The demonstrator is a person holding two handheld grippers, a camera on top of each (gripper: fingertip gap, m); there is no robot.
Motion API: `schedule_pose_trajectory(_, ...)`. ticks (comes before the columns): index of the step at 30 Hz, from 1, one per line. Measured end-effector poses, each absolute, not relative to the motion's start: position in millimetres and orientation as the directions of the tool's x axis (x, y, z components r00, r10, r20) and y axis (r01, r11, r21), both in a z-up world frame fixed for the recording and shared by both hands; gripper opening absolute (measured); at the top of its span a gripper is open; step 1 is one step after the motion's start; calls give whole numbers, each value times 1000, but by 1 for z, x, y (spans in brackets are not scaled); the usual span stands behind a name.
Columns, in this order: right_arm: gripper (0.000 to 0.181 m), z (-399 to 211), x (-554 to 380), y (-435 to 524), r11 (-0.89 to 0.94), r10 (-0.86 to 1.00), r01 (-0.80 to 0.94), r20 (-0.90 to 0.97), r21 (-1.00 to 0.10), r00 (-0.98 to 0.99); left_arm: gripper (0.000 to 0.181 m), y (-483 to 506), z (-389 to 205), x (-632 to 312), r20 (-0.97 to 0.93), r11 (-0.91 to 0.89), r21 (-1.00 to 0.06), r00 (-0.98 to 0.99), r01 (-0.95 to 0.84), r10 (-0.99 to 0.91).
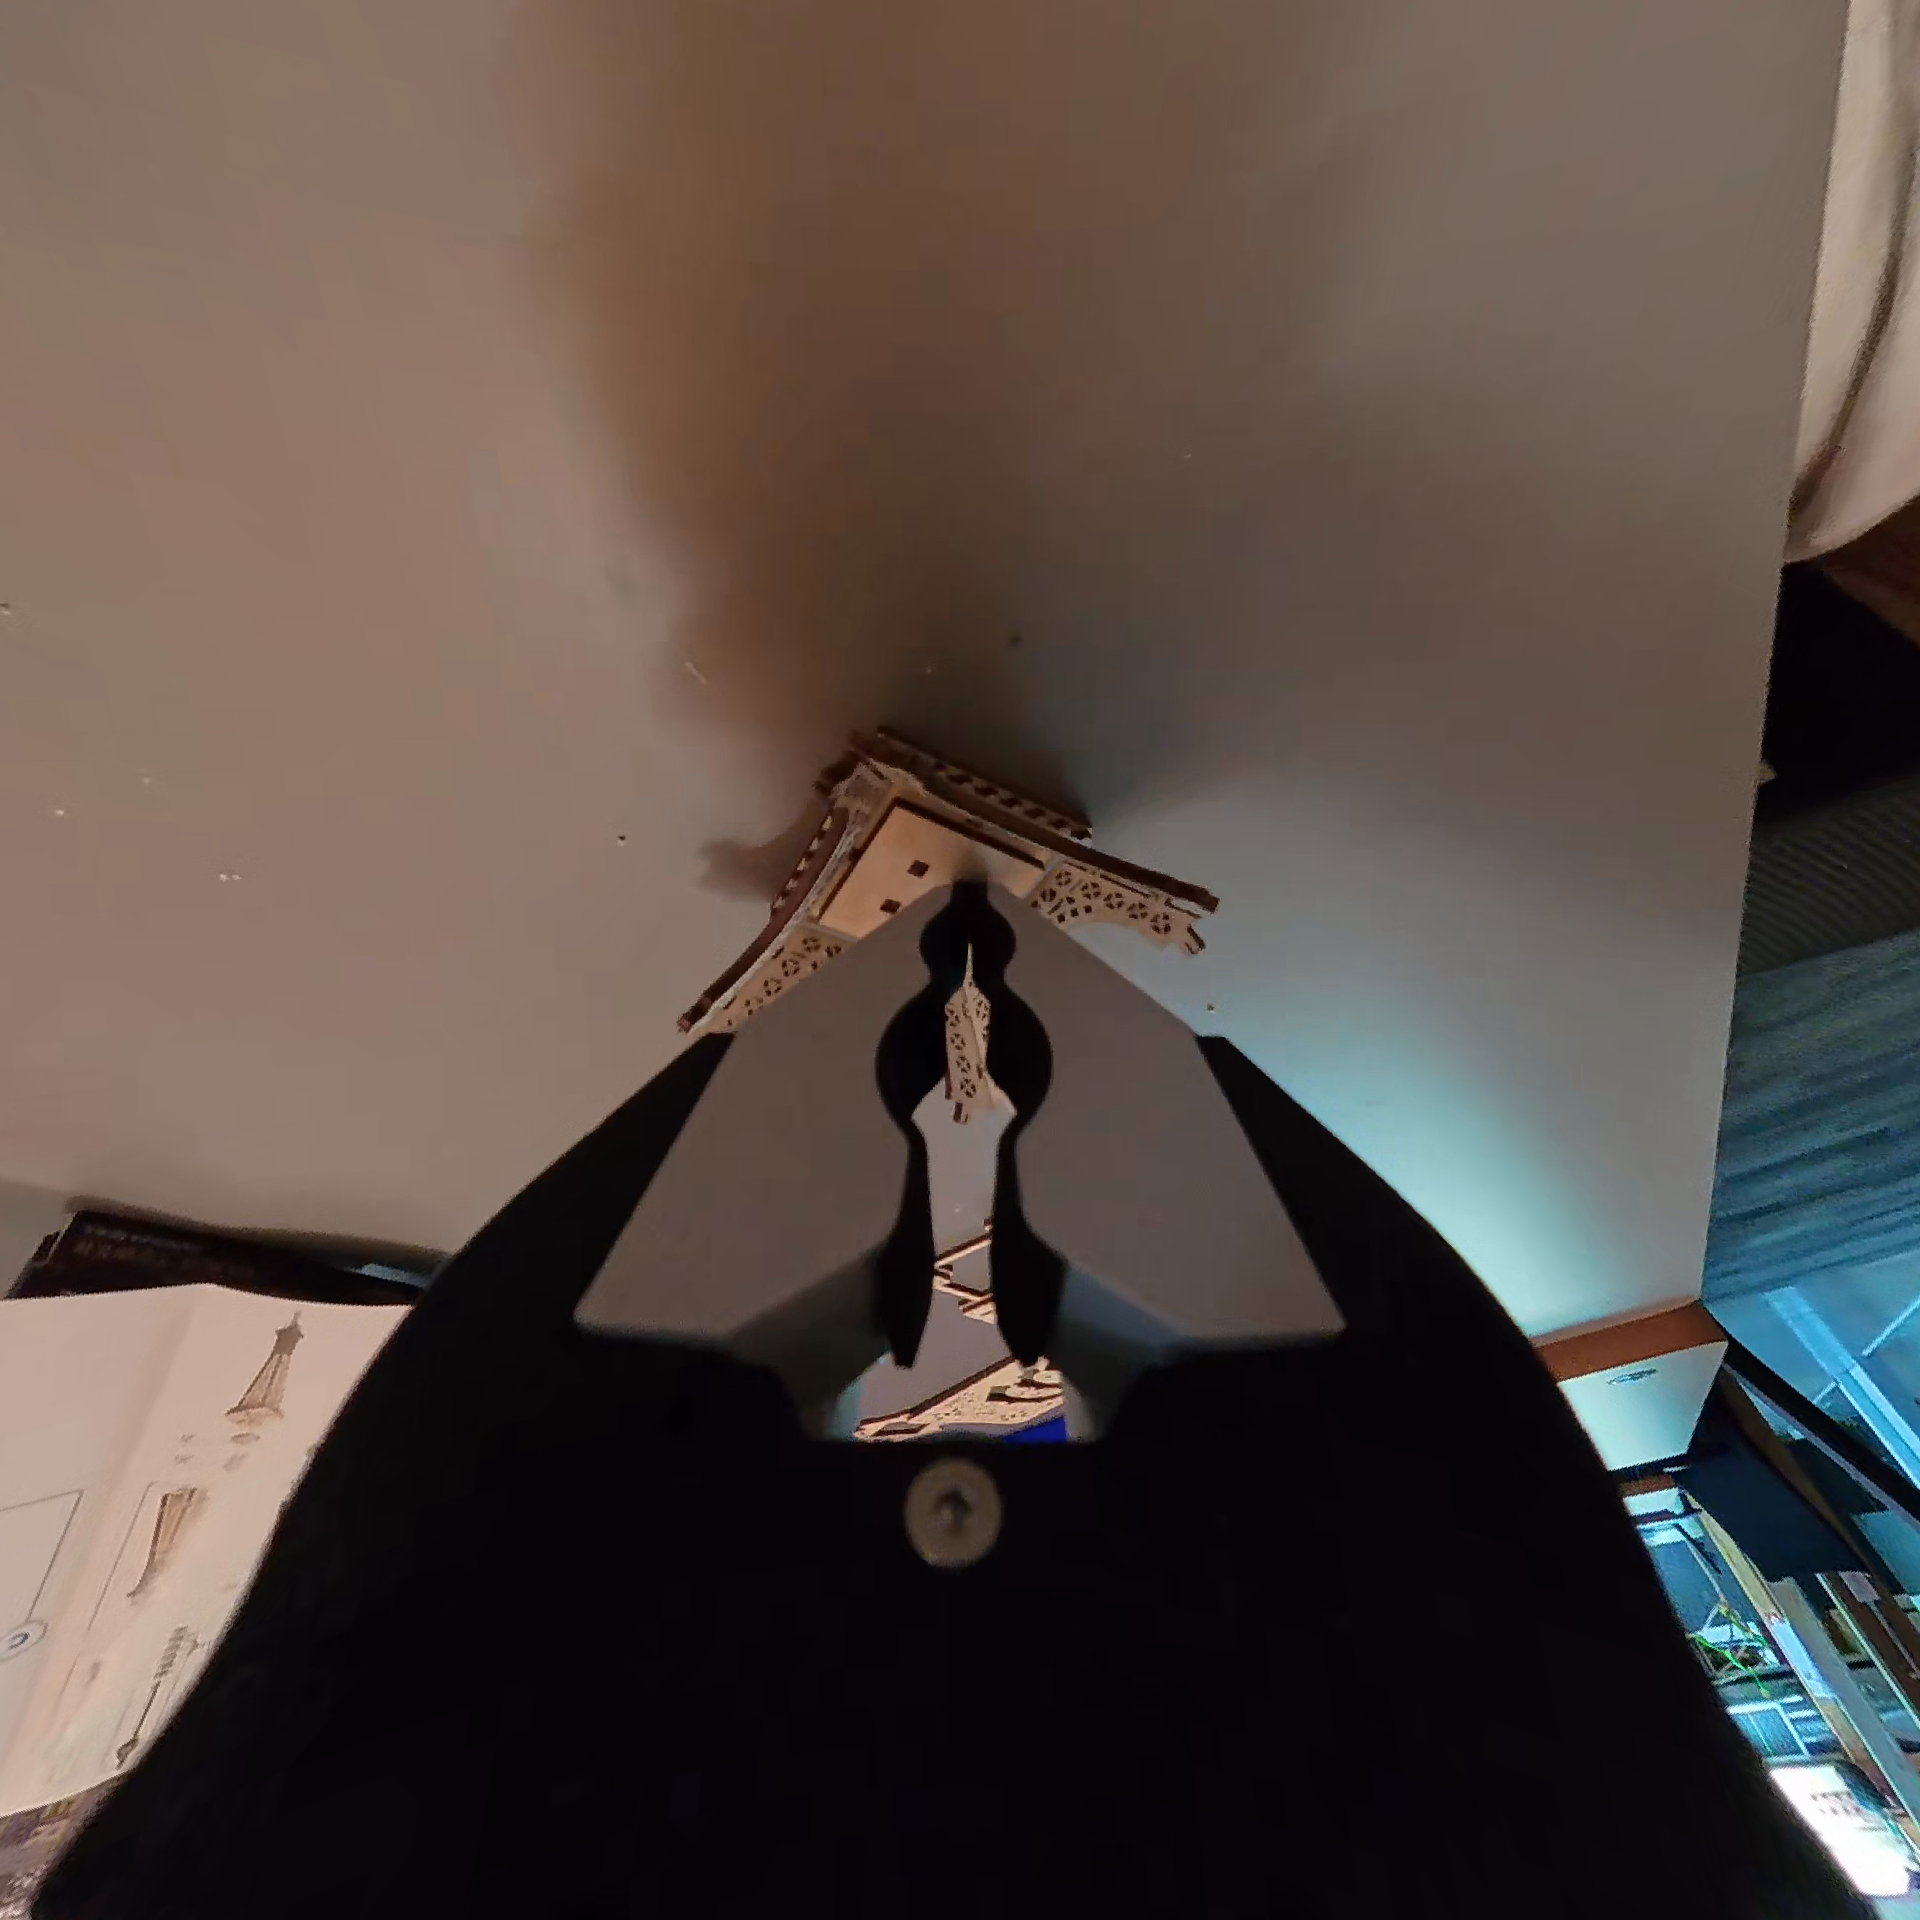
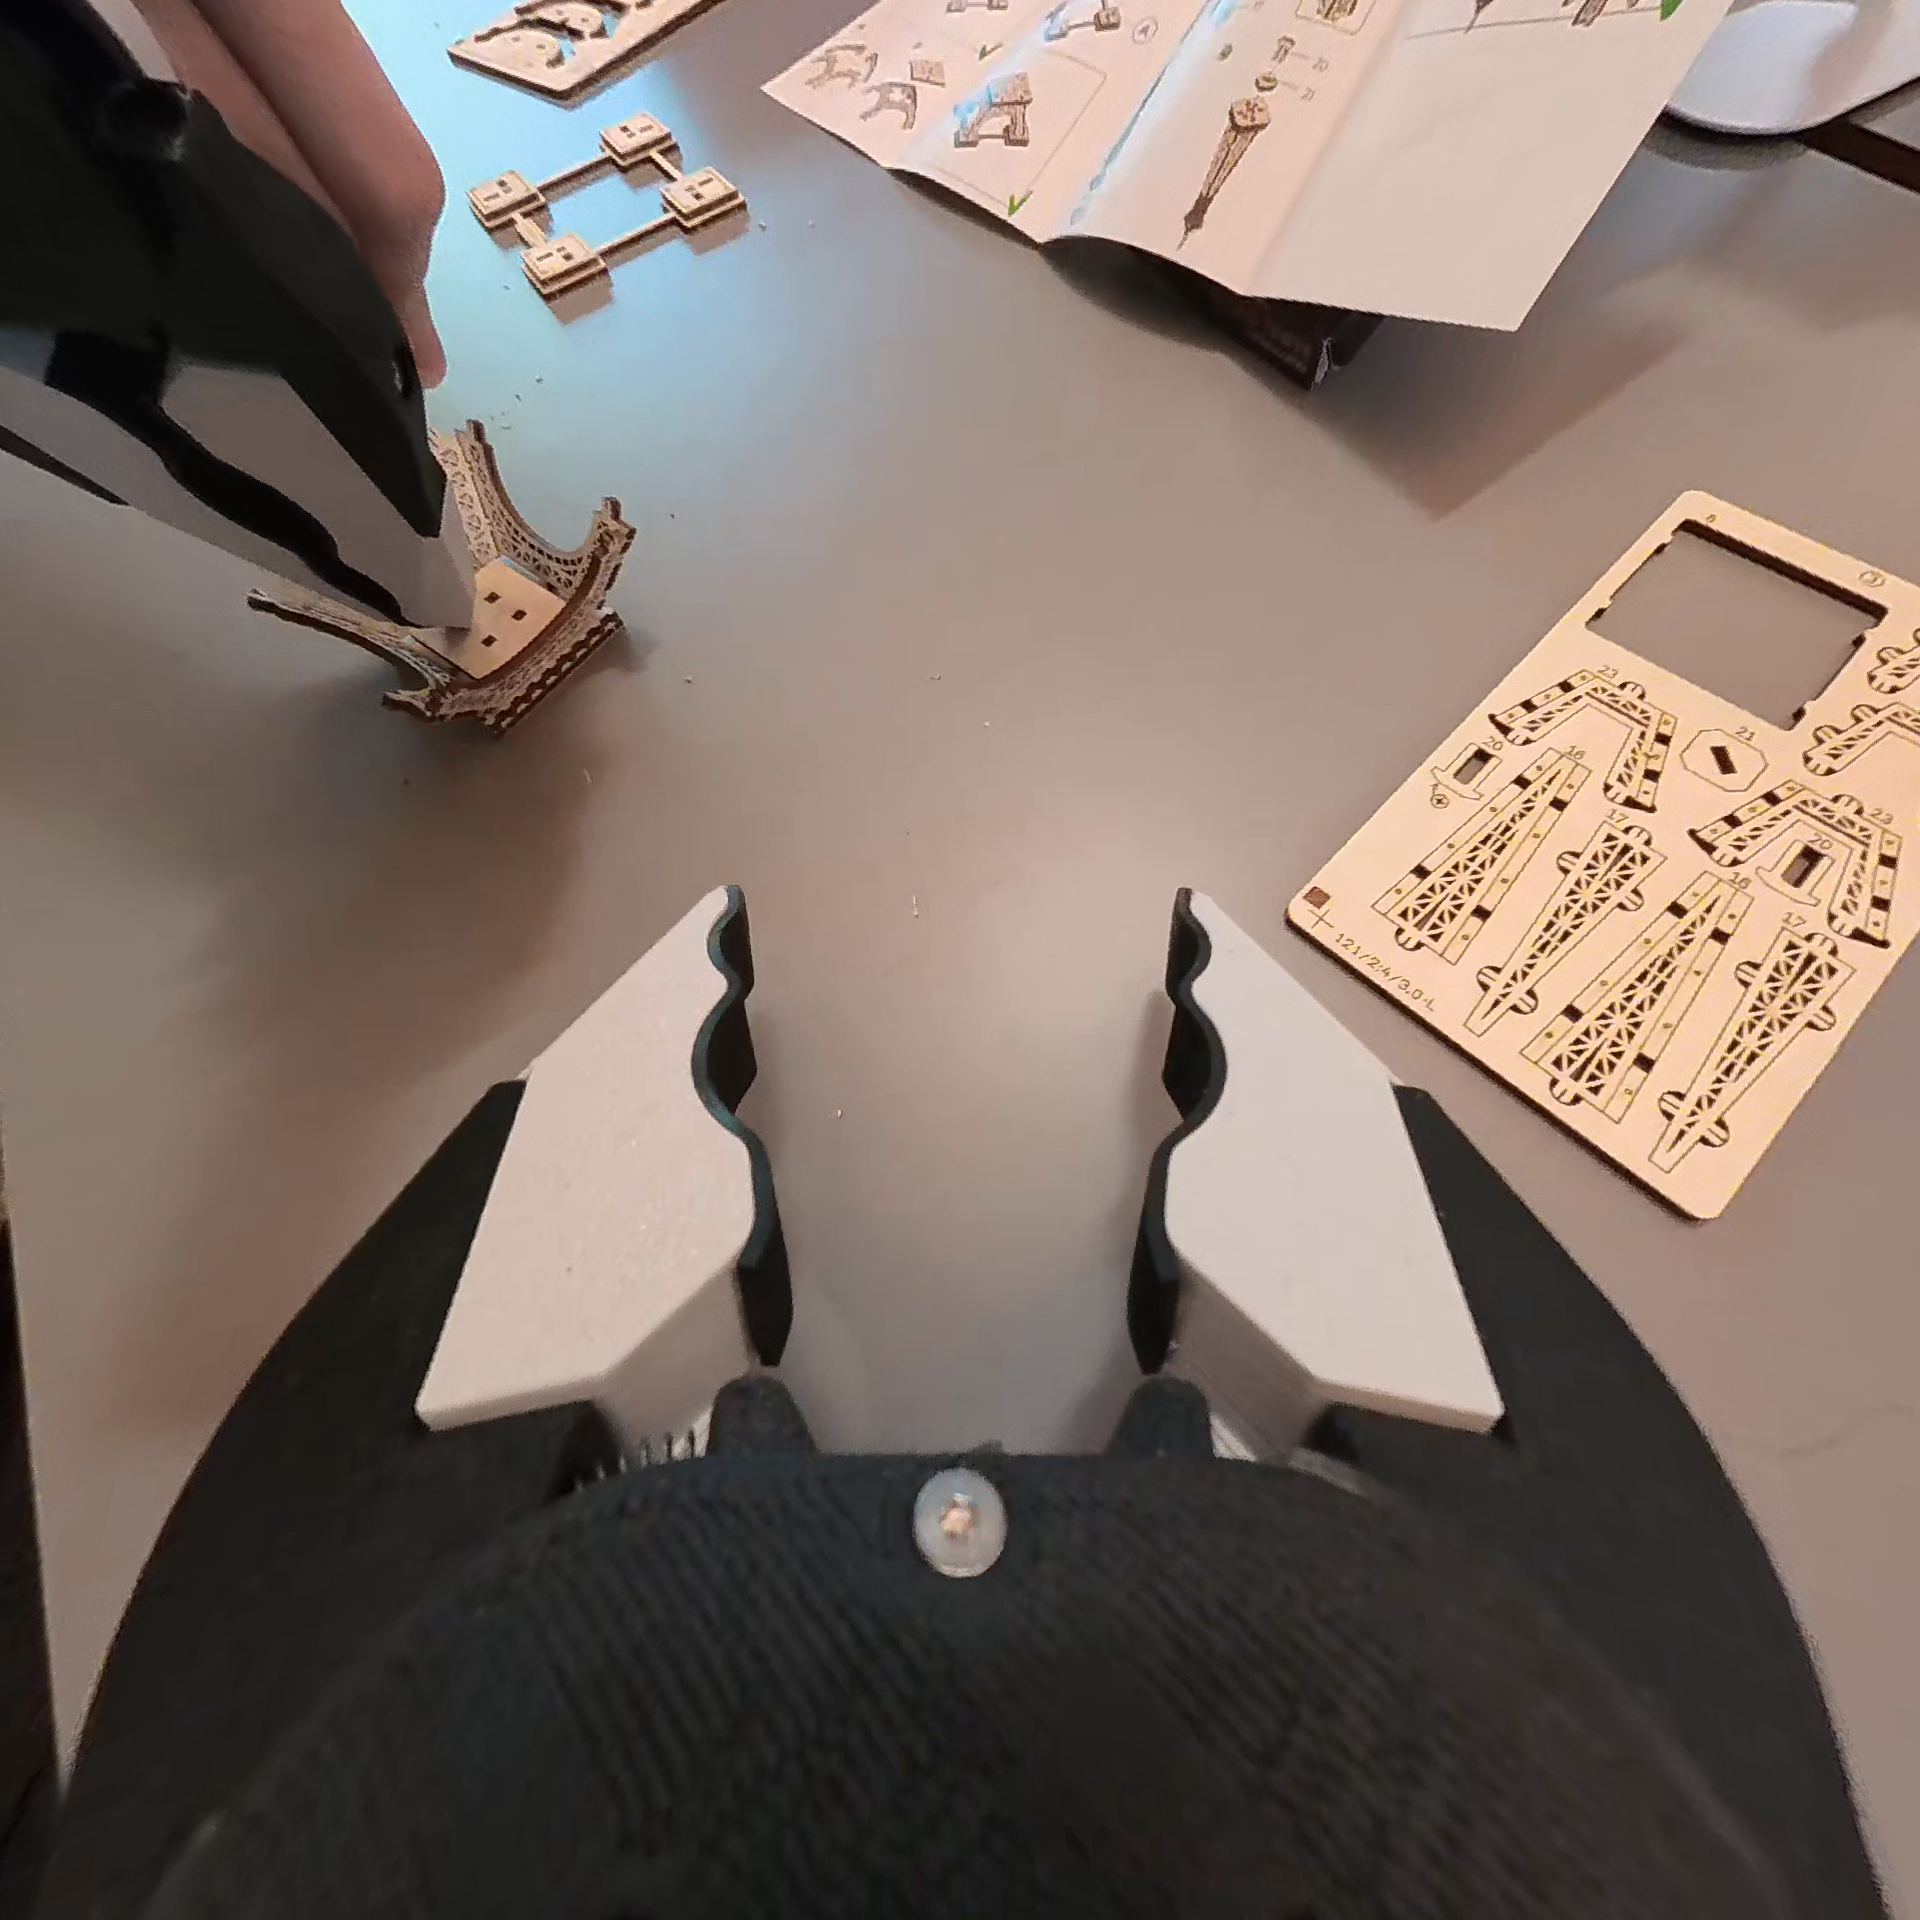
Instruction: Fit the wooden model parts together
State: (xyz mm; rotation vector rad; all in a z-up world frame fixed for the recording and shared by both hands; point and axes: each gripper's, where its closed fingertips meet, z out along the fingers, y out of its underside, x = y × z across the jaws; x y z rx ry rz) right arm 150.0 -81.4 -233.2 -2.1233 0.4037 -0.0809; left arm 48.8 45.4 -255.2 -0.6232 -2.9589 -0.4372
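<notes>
A wooden tower-base model (image 2: 520, 644) with lattice legs curving upward sits upside down on the grey table; it also shows in the left wrist view (image 1: 914, 862). My left gripper (image 1: 966, 904) is shut on a small wooden lattice leg piece (image 1: 968, 1049) and its tips press down on the model's flat plate. From the right wrist view the left gripper (image 2: 447, 613) comes in from the upper left, held by a hand (image 2: 353, 177). My right gripper (image 2: 961, 935) is open and empty, above bare table, well to the right of the model.
A wooden sheet of uncut lattice parts (image 2: 1621, 883) lies to the right. A square frame piece with four corner pads (image 2: 608, 203) and another part sheet (image 2: 561, 42) lie at the far left. An unfolded instruction leaflet (image 2: 1299, 135) lies at the back, over a dark box (image 2: 1299, 332).
</notes>
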Motion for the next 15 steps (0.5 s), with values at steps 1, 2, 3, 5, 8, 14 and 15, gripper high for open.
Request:
schedule_pose_trajectory(1, 79, -232, 150, -81, -499, -316, -256, -101, -828, 943, 0, 45, -255, 49, 136, 876, 261, -914, 406, 383)
schedule_pose_trajectory(2, 79, -232, 150, -82, -495, -317, -258, -104, -829, 943, 0, 45, -255, 49, 129, 877, 259, -914, 406, 385)
schedule_pose_trajectory(3, 79, -231, 150, -82, -491, -317, -261, -109, -831, 942, 0, 45, -255, 49, 117, 880, 253, -916, 402, 384)
schedule_pose_trajectory(5, 79, -230, 149, -81, -482, -312, -263, -117, -836, 943, 0, 45, -255, 49, 104, 898, 220, -924, 381, 367)
schedule_pose_trajectory(8, 79, -229, 149, -79, -465, -307, -273, -136, -842, 942, 0, 45, -256, 49, 121, 914, 184, -931, 361, 344)
schedule_pose_trajectory(14, 78, -236, 150, -79, -469, -311, -302, -165, -830, 936, 0, 44, -256, 49, 104, 915, 174, -931, 365, 351)
schedule_pose_trajectory(15, 78, -235, 150, -79, -465, -314, -305, -167, -831, 934, 0, 45, -256, 49, 104, 914, 176, -931, 364, 351)
